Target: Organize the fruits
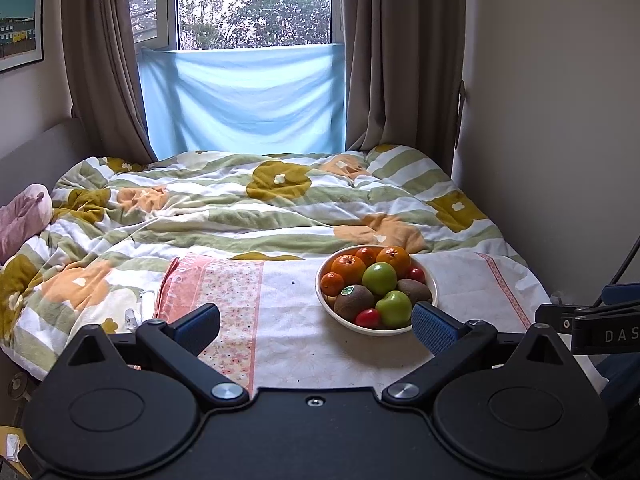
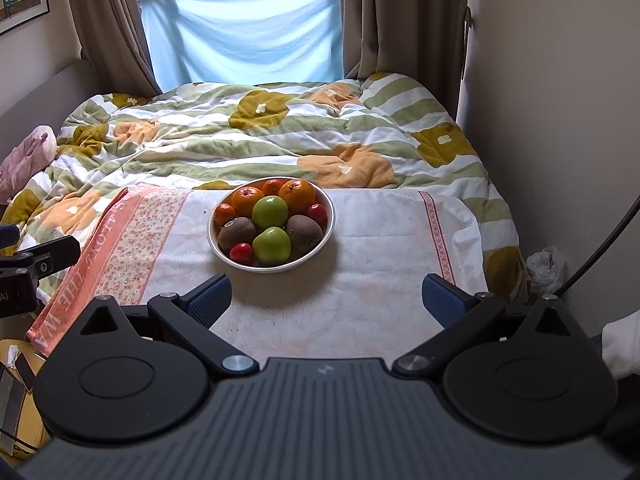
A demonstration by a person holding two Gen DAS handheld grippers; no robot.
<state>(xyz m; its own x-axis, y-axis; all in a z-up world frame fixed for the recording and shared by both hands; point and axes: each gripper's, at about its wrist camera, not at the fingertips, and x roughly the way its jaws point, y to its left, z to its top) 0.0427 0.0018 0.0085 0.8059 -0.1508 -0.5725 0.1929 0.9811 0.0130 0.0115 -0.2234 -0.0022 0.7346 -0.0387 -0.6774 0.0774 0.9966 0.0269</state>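
Both grippers (image 1: 316, 328) (image 2: 326, 300) level, jaws spread.

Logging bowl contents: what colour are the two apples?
Both apples are green, clearest in the right wrist view.

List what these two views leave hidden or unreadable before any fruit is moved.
- Bottom of the bowl: both views, covered by the piled fruit, so the full count is unknown.
- Kiwi sticker: left view, too small to read.
- Towel lettering: right view, cut off by the left gripper and the towel's edge.
- Wall picture: both views, cropped by the frame edge.
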